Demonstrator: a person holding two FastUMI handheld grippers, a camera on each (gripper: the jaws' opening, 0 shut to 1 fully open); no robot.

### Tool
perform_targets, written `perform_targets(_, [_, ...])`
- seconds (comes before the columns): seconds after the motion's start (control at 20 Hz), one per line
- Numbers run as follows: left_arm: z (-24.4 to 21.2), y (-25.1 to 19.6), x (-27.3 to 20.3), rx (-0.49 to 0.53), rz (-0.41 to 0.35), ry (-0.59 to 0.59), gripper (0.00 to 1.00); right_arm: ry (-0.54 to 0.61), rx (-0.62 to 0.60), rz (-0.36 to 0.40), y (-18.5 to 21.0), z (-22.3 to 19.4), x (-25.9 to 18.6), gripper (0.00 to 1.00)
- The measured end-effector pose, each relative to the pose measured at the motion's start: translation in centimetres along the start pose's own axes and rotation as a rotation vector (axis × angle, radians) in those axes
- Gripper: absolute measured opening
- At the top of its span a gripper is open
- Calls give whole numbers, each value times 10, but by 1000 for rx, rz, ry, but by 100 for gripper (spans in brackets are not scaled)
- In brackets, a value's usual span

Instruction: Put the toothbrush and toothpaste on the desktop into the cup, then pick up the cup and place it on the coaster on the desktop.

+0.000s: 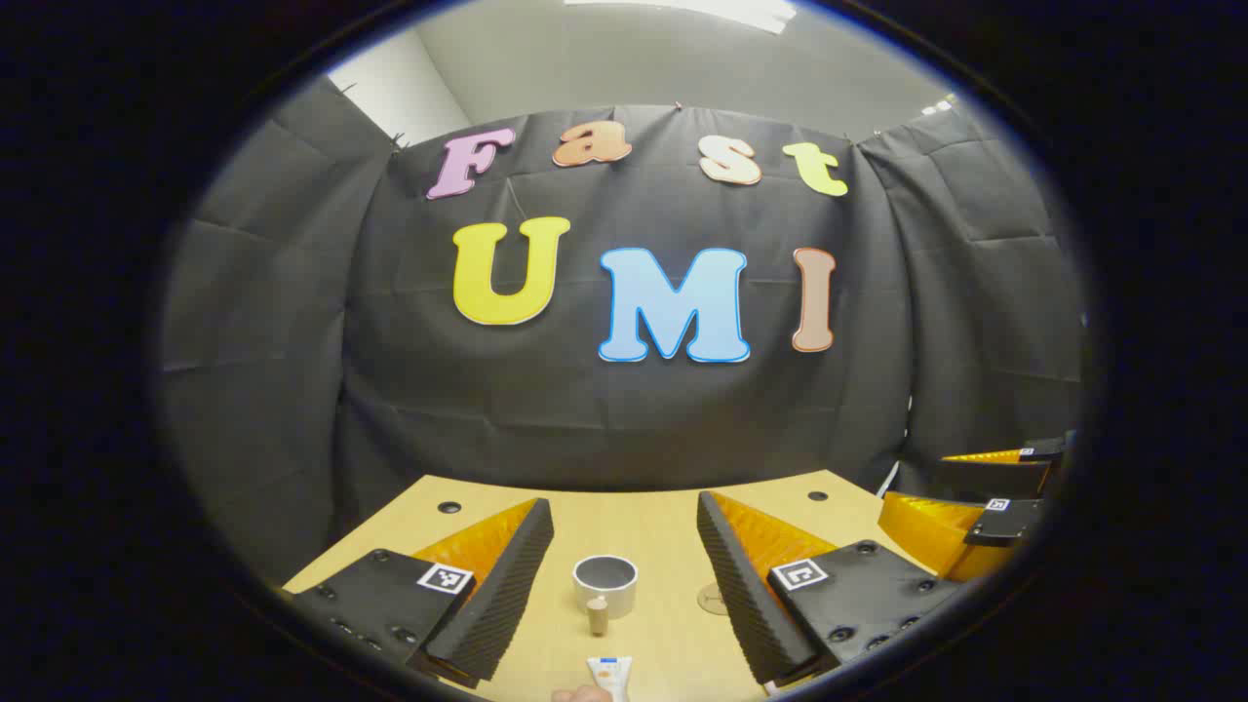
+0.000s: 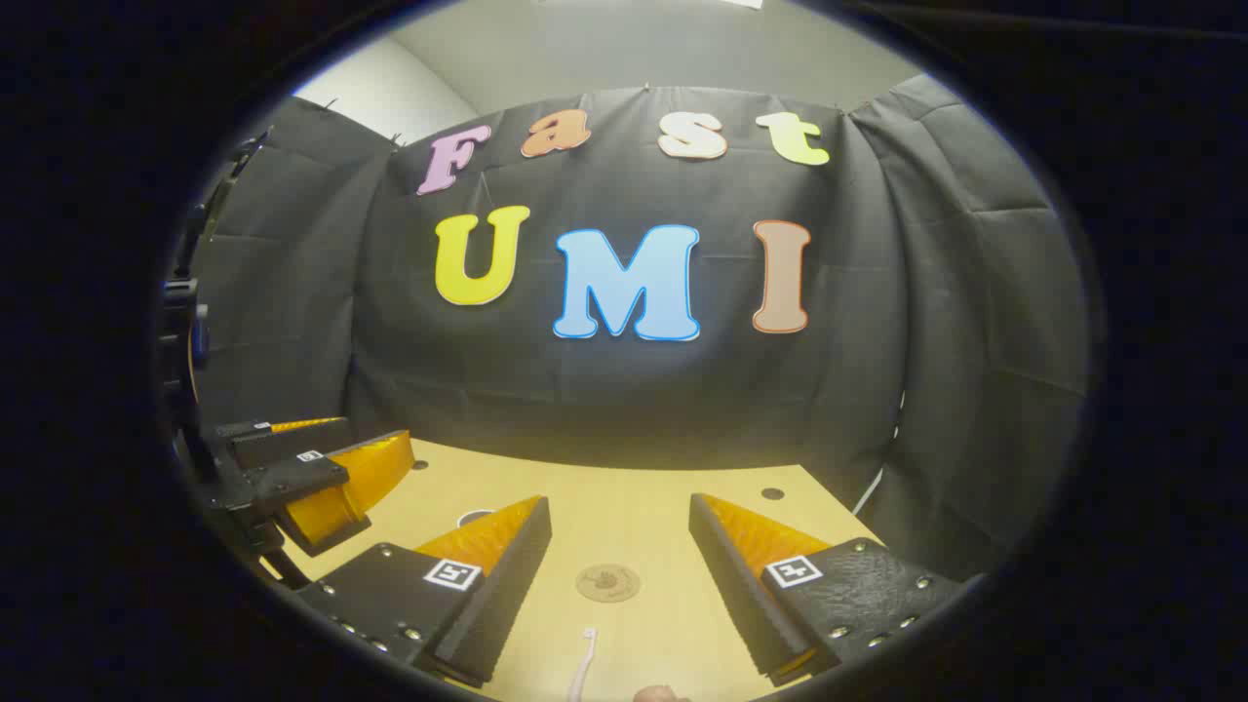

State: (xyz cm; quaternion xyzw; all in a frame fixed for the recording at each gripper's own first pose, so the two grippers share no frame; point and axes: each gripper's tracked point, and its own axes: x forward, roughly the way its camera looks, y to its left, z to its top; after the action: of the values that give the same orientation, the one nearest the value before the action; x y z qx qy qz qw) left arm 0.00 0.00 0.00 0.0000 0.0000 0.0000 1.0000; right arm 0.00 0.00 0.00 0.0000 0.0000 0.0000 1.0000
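Ahead of the left gripper, whose fingers stood spread wide with nothing between them, the cup sat upright on the wooden desktop, squarely between the two fingertips and a little beyond them. Just nearer than the cup, the toothpaste lay pointing its cap toward the cup's wall, close to touching it; whether they met could not be told. The coaster peeked out beside the inner edge of that gripper's right-hand finger. Off to the right of that view, the right gripper hovered above the desk edge.

From the right gripper view, the right gripper was likewise spread apart and empty. The coaster lay flat straight ahead between its fingertips, and the toothbrush lay nearer, slightly left of centre, its head pointing forward. To the left, the left gripper hung over the desktop.

Small dark holes dotted the far corners of the desk, and dark creased cloth walled the booth behind it.
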Motion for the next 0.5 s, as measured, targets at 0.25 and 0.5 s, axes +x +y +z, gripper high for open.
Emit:
perform_targets(0.25, [-6,5,1,-16,16,11,94,12,-3,6,4,-4,1,90])
perform_targets(0.5, [-9,10,0,-17,29,21,94,24,-6,22,9,-8,3,90])
